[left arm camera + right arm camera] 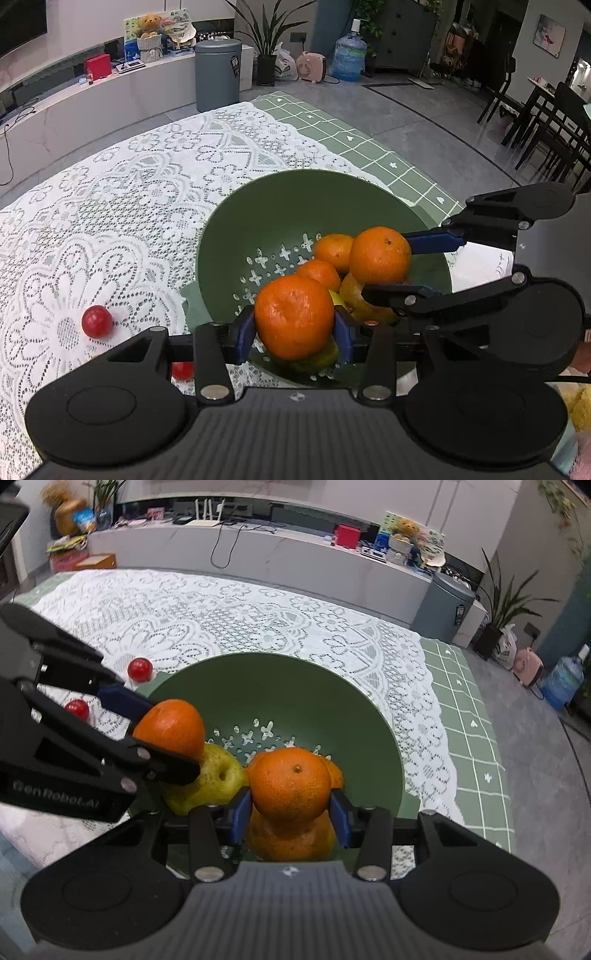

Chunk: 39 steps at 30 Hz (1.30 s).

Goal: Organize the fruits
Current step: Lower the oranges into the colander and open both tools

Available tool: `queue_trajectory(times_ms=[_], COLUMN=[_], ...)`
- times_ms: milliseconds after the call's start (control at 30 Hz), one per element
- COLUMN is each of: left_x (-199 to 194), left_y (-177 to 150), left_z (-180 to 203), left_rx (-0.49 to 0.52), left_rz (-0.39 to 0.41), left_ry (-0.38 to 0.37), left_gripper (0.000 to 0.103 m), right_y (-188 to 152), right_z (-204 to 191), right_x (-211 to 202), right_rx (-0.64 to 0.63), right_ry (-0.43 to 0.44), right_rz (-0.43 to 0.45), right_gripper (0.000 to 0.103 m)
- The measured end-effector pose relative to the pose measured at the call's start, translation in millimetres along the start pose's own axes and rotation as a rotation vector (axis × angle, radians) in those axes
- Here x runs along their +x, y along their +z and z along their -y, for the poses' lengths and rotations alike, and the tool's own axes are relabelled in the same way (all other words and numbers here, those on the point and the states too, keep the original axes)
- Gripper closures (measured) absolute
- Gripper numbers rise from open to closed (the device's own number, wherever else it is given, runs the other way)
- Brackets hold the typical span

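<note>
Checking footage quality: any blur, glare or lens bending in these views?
Left wrist view: sharp on the held orange, fisheye curves the tablecloth. Right wrist view: the left hand-held gripper is slightly soft, room edges bend; no harsh glare.

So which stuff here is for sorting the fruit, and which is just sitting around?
For the job:
- green bowl
- orange in the left gripper
- orange in the right gripper
- yellow-green pear
- two red cherry tomatoes

Just around:
- grey bin
- teddy bear
- water jug
</note>
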<state>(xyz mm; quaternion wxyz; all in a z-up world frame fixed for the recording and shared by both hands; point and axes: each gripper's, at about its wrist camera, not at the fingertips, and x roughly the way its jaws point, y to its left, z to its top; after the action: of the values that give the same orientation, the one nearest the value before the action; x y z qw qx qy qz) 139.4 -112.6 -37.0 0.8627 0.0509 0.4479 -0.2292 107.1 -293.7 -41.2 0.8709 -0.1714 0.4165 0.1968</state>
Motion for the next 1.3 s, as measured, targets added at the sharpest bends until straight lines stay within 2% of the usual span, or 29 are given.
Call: queue_trajectory(times_ms=[200, 467, 767, 933, 1300], left_x=[4.6, 10.3, 15.6, 8.8, -20.6], left_y=[6.1, 15.4, 23.0, 24.5, 25.7], left_z=[-7.6, -6.9, -8.2, -9.0, -16.4], left_rx=[-0.029, -0.012, -0.005, 0.003, -0.036], left_rz=[0.009, 0.008, -0.001, 0.038, 0.106], left_ry=[0.053, 0.101, 0.116, 0.113, 0.097], left_gripper=[0.053, 0.053, 0.05, 0.04, 0.038], right_y=[6.0, 14.9, 24.0, 25.8, 38.6], right_z=[3.7, 5.8, 11.3, 12.1, 11.3], right_x=[6.1, 17.7, 33.6, 42.4, 53.5], right_rx=[-0.002, 0.005, -0.001, -0.008, -0.011], right_ry=[-0.003, 0.009, 0.001, -0.001, -0.009], right_rz=[-0.011, -0.029, -0.056, -0.076, -0.08], right_gripper=[0.06, 0.06, 0.06, 0.06, 0.06])
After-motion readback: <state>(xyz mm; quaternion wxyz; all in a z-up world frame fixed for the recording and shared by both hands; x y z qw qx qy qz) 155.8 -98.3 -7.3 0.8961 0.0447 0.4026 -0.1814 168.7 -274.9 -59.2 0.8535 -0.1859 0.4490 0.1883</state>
